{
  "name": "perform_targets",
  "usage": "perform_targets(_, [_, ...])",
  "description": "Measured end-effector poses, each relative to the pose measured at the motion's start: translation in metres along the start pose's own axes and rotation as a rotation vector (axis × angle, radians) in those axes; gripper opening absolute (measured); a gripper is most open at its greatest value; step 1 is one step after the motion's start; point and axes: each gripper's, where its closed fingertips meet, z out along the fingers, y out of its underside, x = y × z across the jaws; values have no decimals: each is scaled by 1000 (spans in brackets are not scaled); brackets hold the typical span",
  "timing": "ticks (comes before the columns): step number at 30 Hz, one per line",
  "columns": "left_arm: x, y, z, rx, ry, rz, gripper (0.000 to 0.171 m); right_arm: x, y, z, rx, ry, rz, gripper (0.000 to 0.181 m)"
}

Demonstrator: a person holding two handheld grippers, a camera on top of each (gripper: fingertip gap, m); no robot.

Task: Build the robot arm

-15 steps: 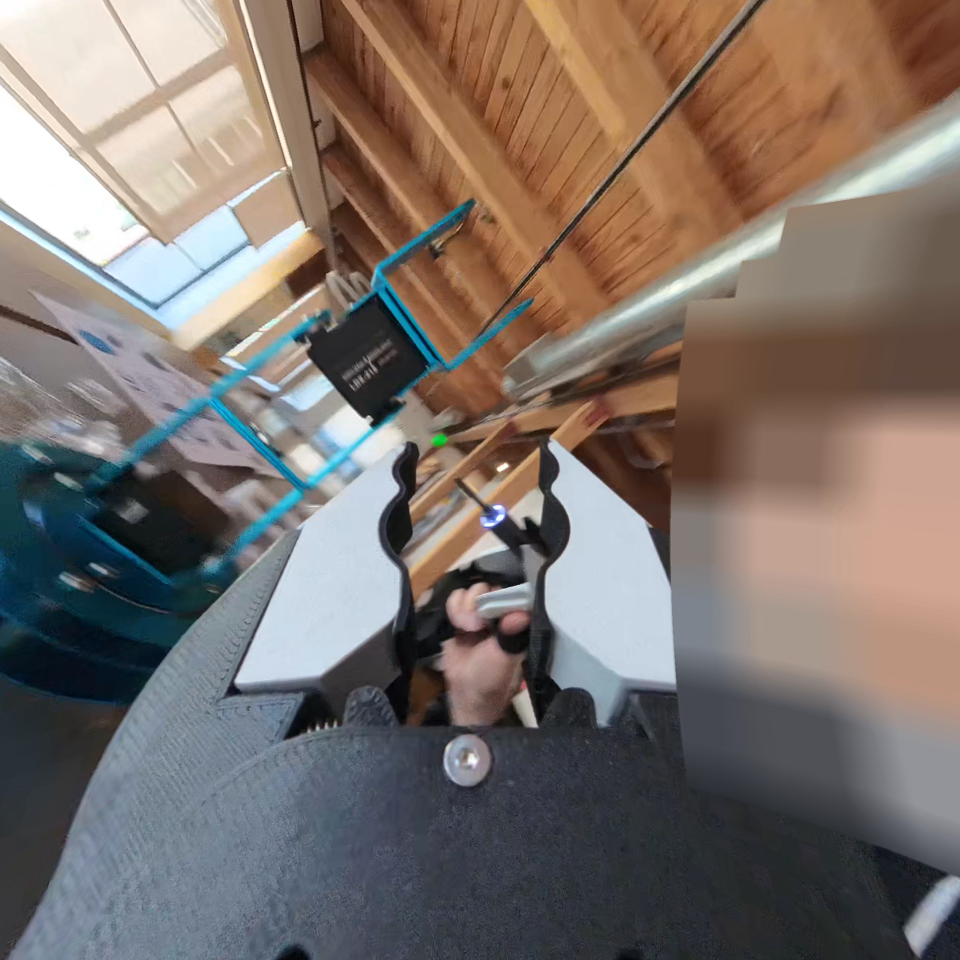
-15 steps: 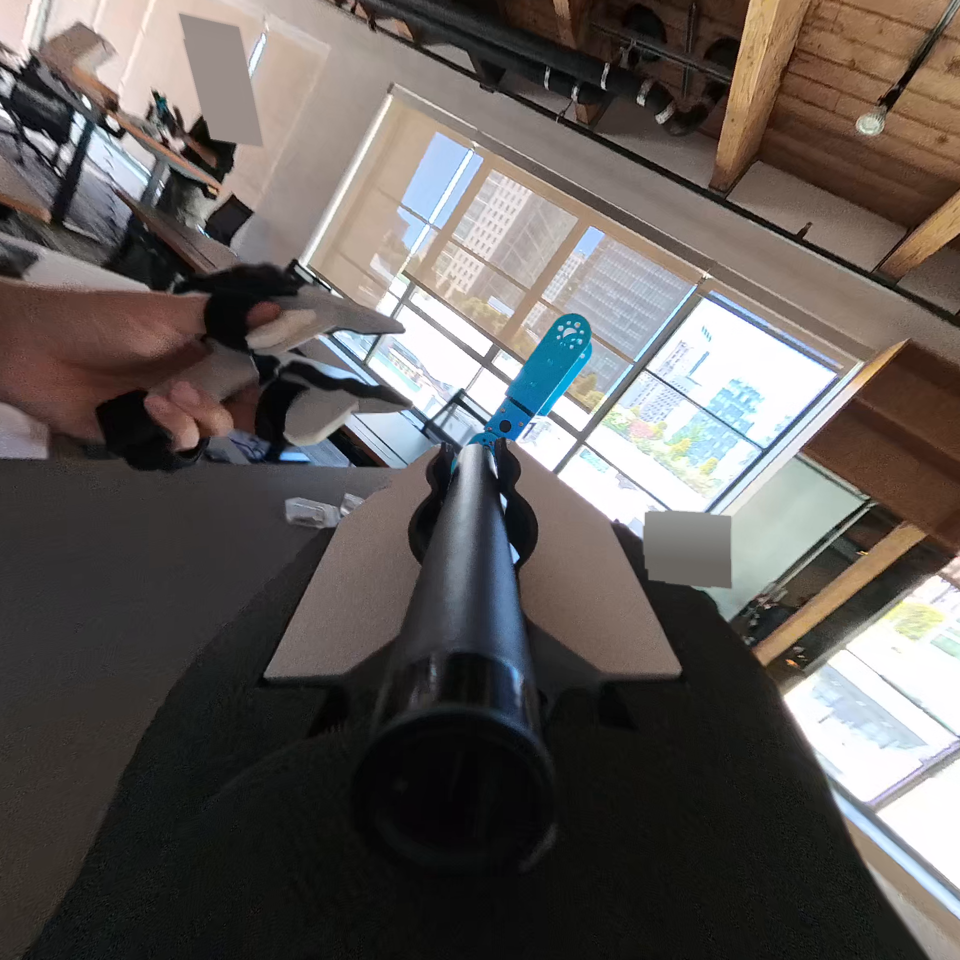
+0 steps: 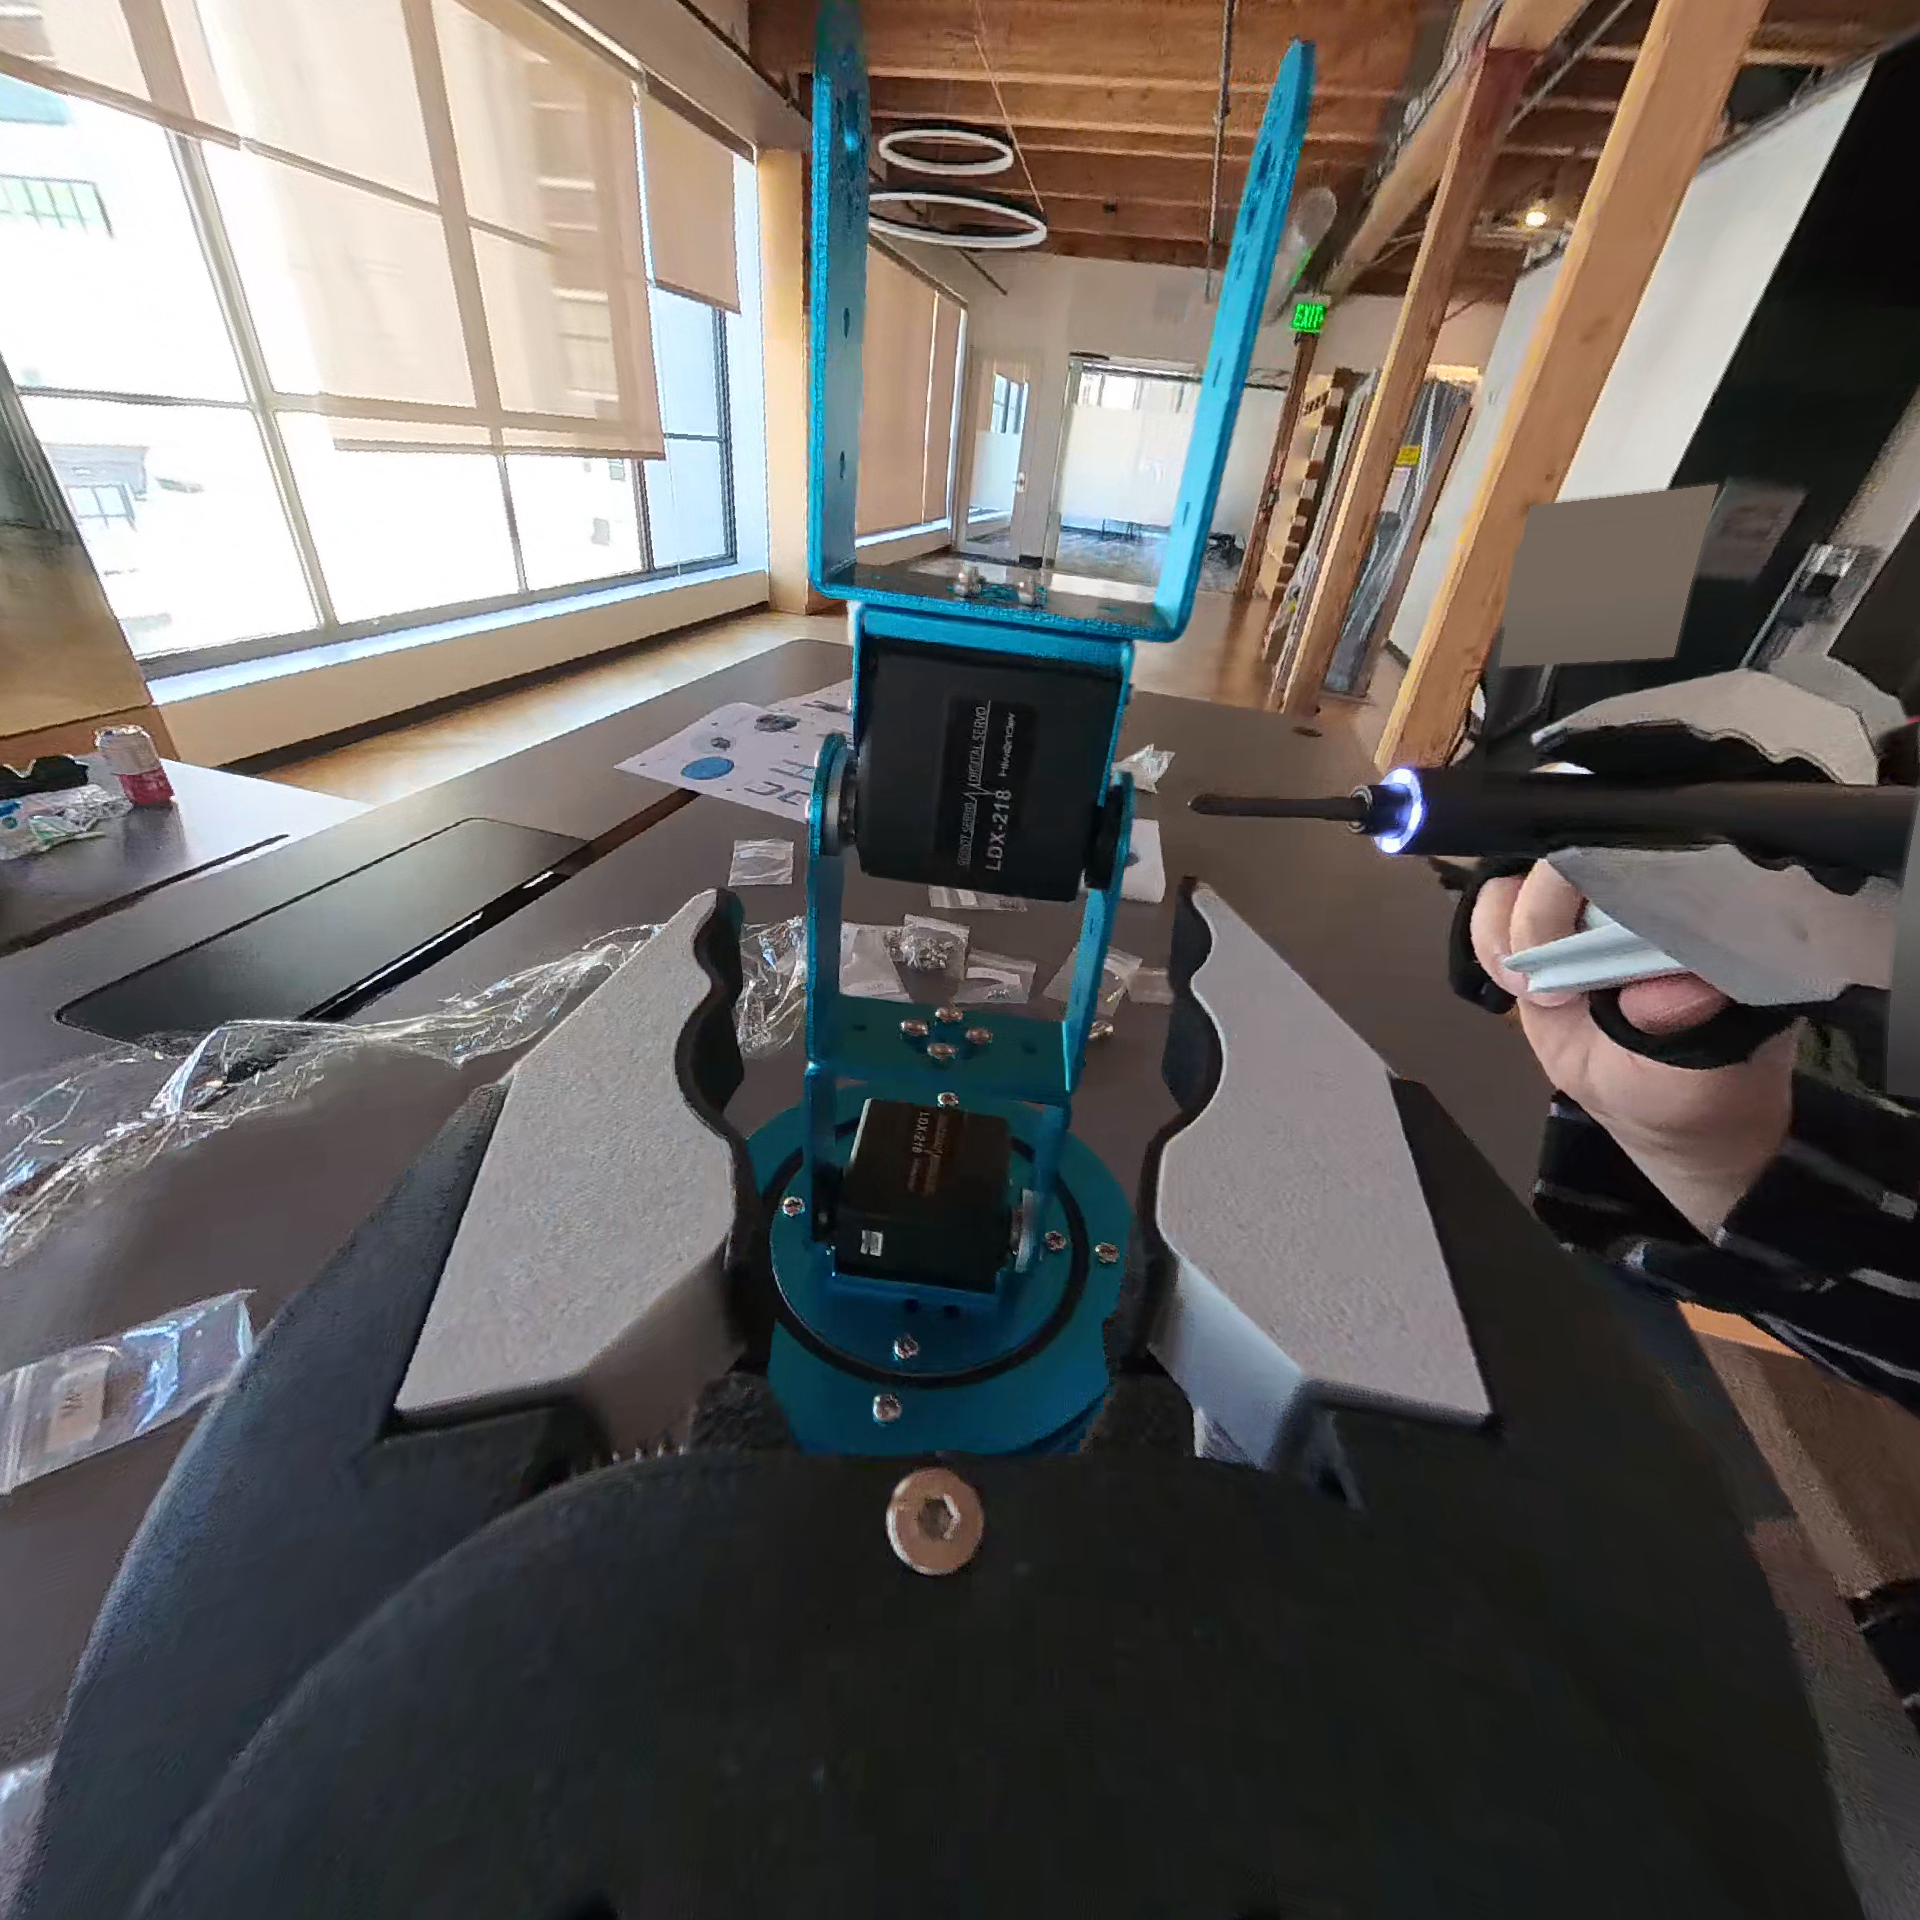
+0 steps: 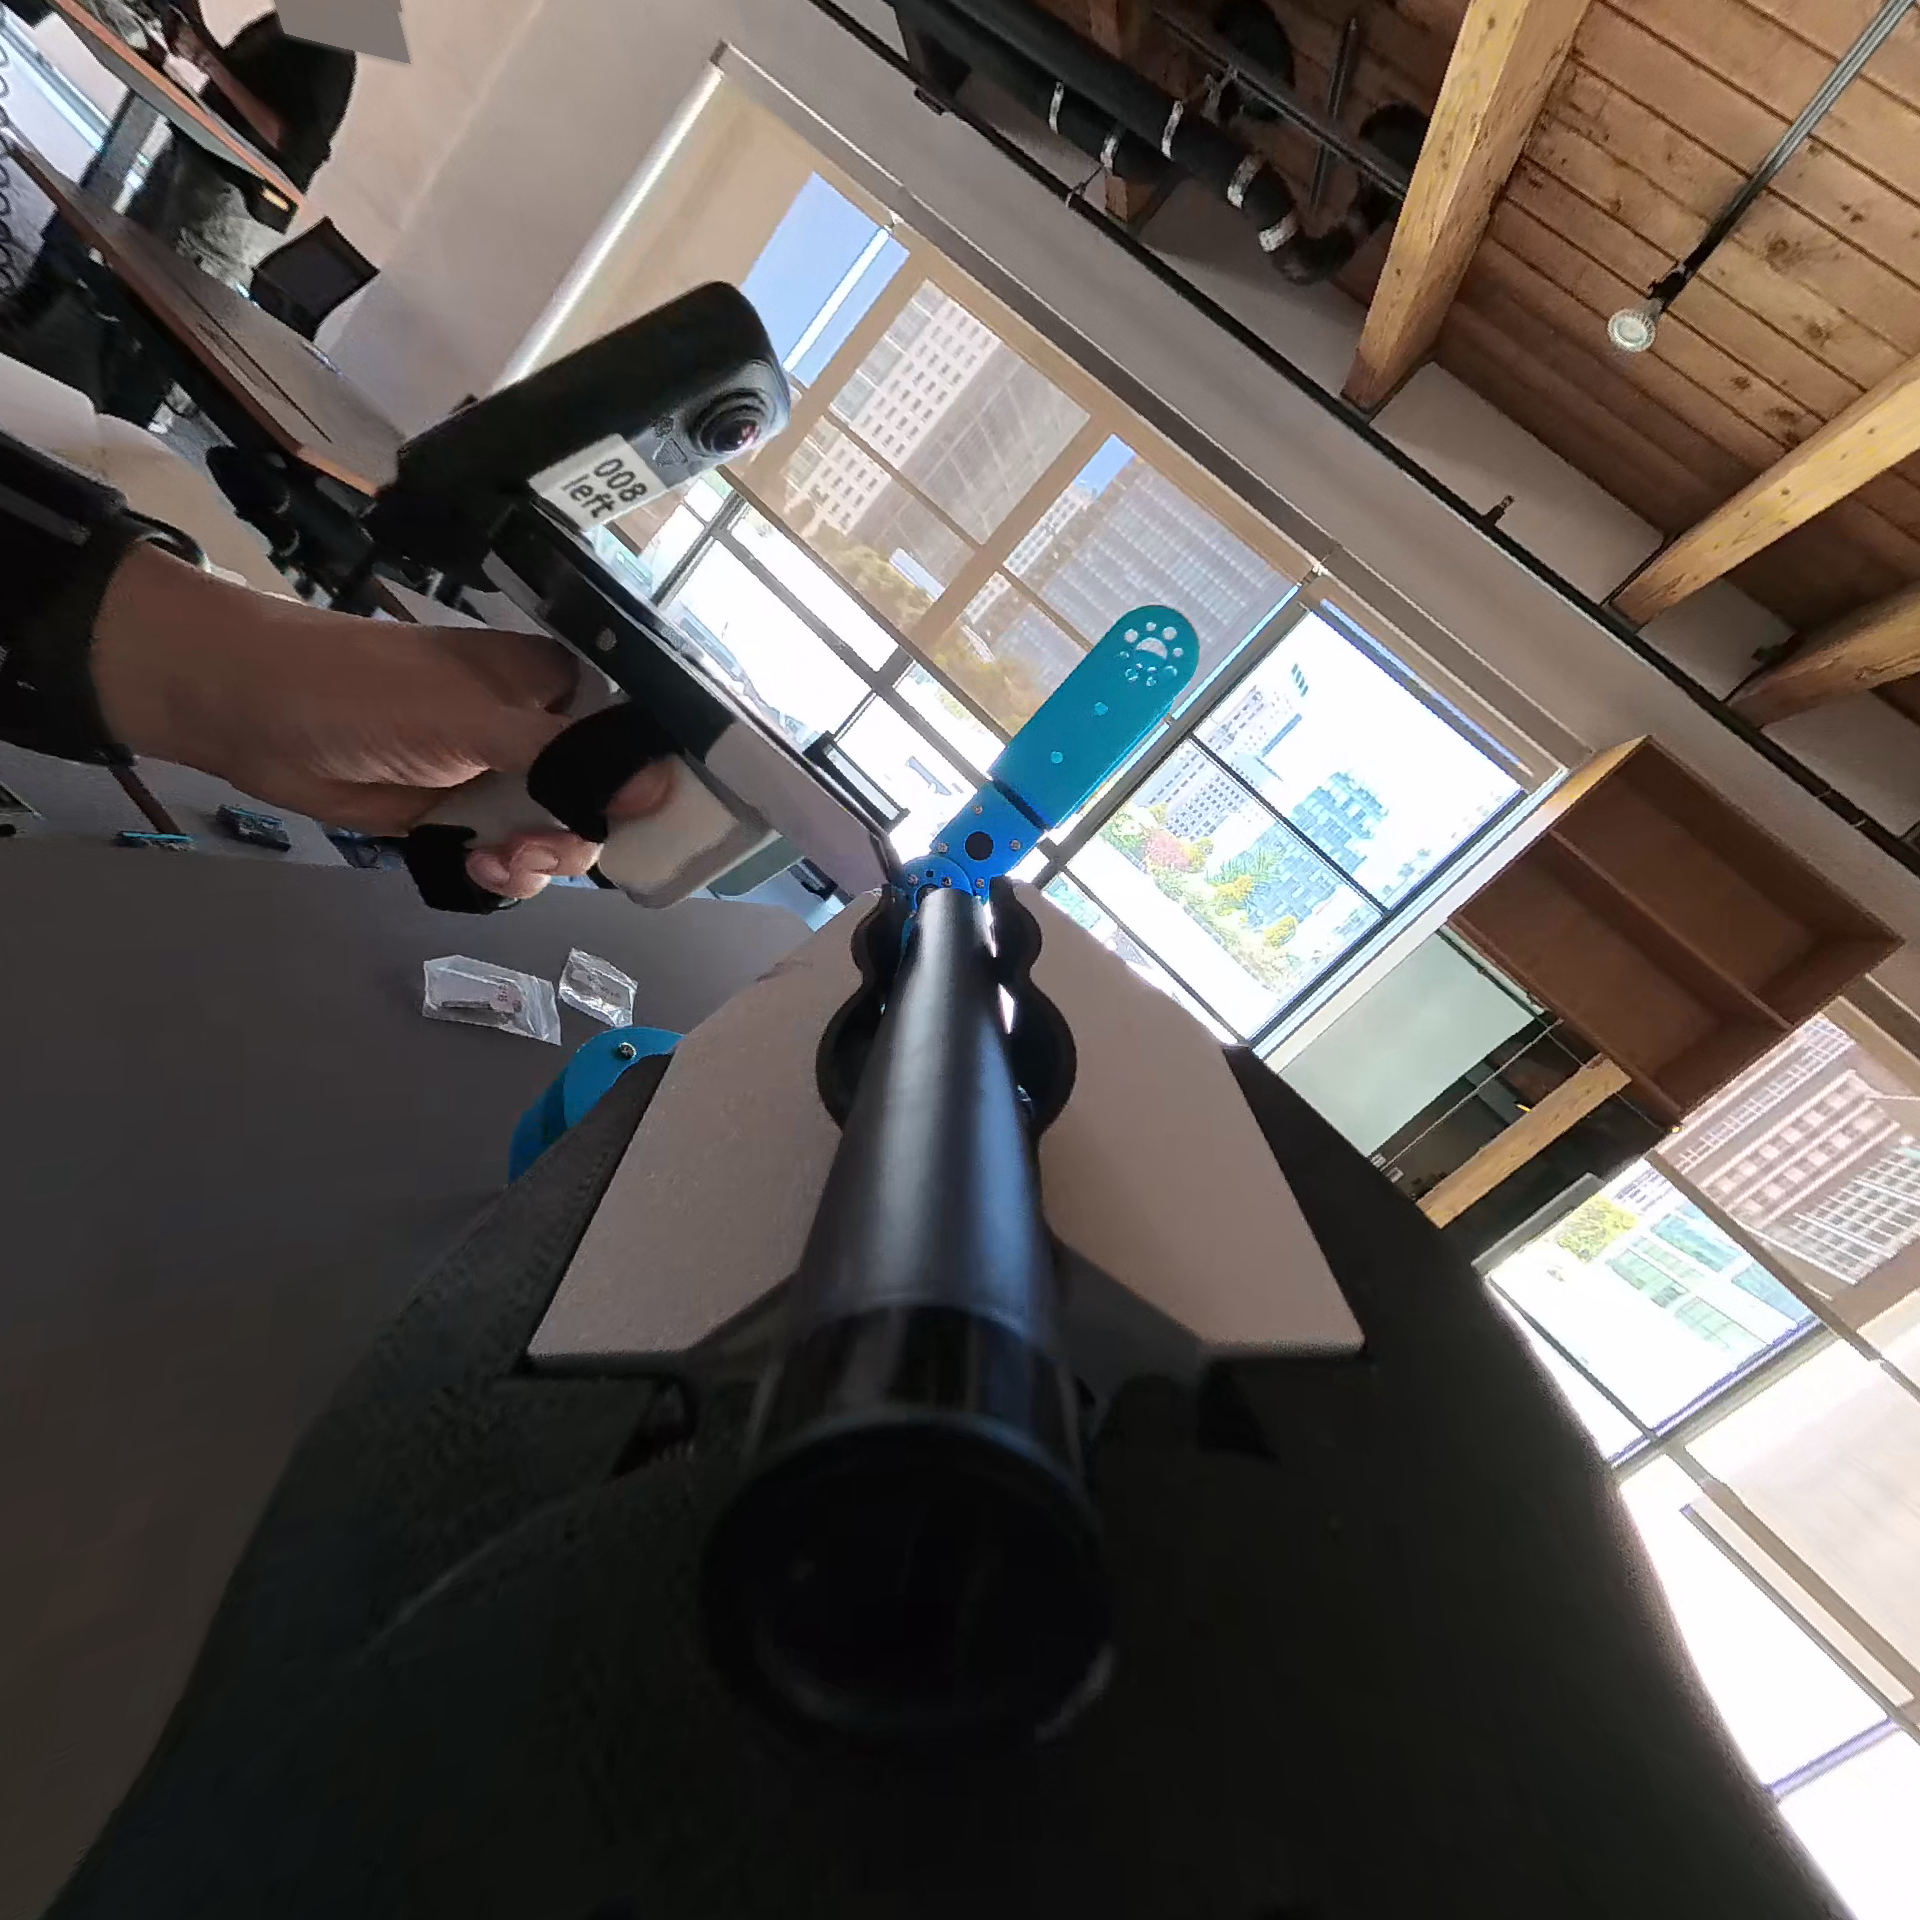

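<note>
Blue servo assembly (image 3: 961, 1091): stood upright on the dark table (image 3: 312, 935); round base plate, two black servos mounted one above the other in blue brackets, an open U-bracket (image 3: 1023, 332) at the top.
Position of assembly: base set between the fingers of the left gripper (image 3: 951, 1091), close to the gripper body.
Left gripper: fingers spread wide to either side of the base; no contact with it is visible, nothing is gripped.
Electric screwdriver (image 4: 935, 1174): black barrel, lit ring at the nose; held level, bit aimed at the side of the upper servo (image 3: 977, 769), the tip just short of it.
Right gripper (image 4: 940, 925): fingers closed on the screwdriver barrel; held in a person's hand (image 3: 1600, 997).
Step in hand: not stated; the pose is judged to be tool alignment at the upper servo's side pivot.
Surroundings: small clear bags of hardware (image 3: 935, 951), crumpled clear wrap (image 3: 260, 1049), a printed sheet (image 3: 727, 758), a drinks can (image 3: 133, 765) on a farther table.
</note>
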Motion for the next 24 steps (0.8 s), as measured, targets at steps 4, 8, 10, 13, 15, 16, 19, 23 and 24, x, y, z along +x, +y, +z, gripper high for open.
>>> perform_targets(4, [2, -2, 3, 5, 34, 12, 62, -1, 6, 4, -15, 12, -4, 17])
perform_targets(8, [2, 9, 9, -52, 32, 35, 64, -3, 10, 6, -22, 7, 1, 17])
perform_targets(10, [1, 9, 10, -46, 15, 50, 62, -3, 10, 7, -21, 6, -1, 17])
perform_targets(13, [1, 9, 10, -38, 4, 56, 62, -2, 10, 8, -19, 7, 0, 17])
perform_targets(15, [1, 9, 10, -38, 2, 53, 61, -2, 9, 8, -16, 3, 4, 17])
perform_targets(16, [1, 9, 10, -40, 2, 53, 61, -3, 8, 8, -14, 1, 3, 17])
perform_targets(19, [1, 10, 10, -46, -1, 54, 61, -3, 9, 9, -19, -3, -5, 17])
perform_targets(23, [2, 10, 9, -43, -5, 52, 61, -3, 9, 8, -17, -3, 8, 16])
perform_targets(24, [2, 10, 9, -44, -7, 53, 61, -2, 9, 8, -15, -2, 11, 17])
